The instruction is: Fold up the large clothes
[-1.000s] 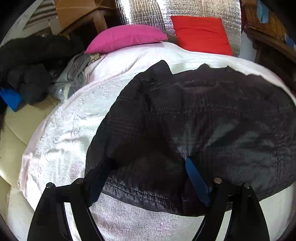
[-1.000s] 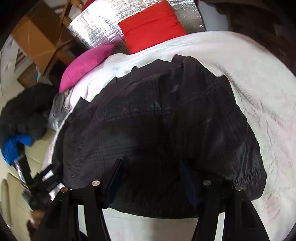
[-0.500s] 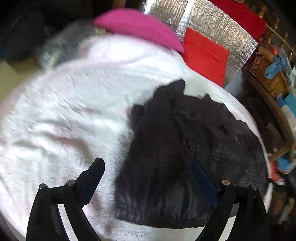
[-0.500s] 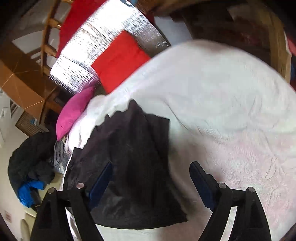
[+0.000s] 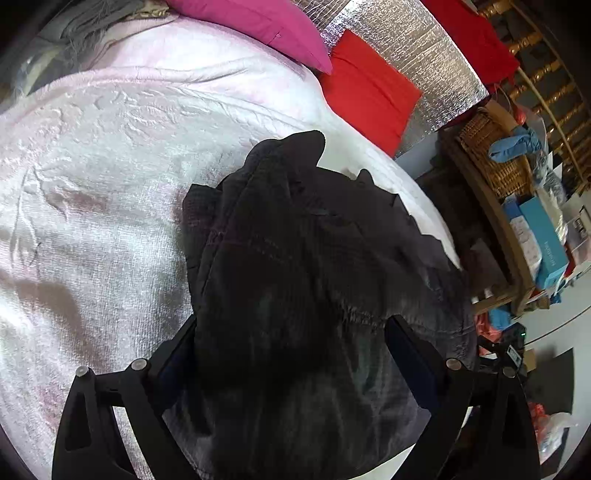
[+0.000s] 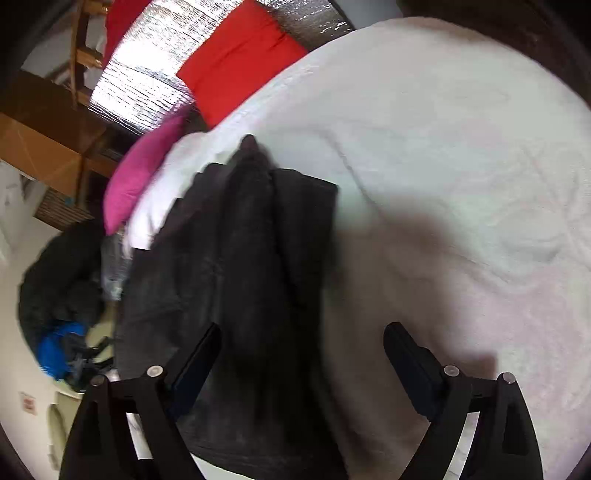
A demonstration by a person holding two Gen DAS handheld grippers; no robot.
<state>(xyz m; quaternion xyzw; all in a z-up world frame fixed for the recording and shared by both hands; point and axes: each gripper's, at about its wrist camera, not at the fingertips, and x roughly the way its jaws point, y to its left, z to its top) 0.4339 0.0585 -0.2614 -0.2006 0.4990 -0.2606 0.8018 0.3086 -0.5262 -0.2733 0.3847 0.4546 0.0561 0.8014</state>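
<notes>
A large black quilted jacket (image 5: 303, 258) lies folded on the white bedspread (image 5: 92, 166). My left gripper (image 5: 291, 354) is open, its jaws wide apart just above the jacket's near hem, with dark fabric filling the gap between them. In the right wrist view the jacket (image 6: 236, 266) lies as a long dark strip on the bedspread (image 6: 461, 166). My right gripper (image 6: 301, 354) is open over the jacket's right edge, its left finger over the fabric and its right finger over bare bedspread.
A pink pillow (image 5: 266, 26) and a red pillow (image 5: 365, 88) lie at the head of the bed against a silver foil panel (image 5: 417, 62). A wooden shelf with a wicker basket (image 5: 495, 158) stands to the right. A pile of dark clothes (image 6: 62, 280) lies left of the bed.
Both grippers swung apart and turned. The jacket went from spread wide to folded narrower. The left gripper has come back down over the jacket's hem; the right shifted to its right edge.
</notes>
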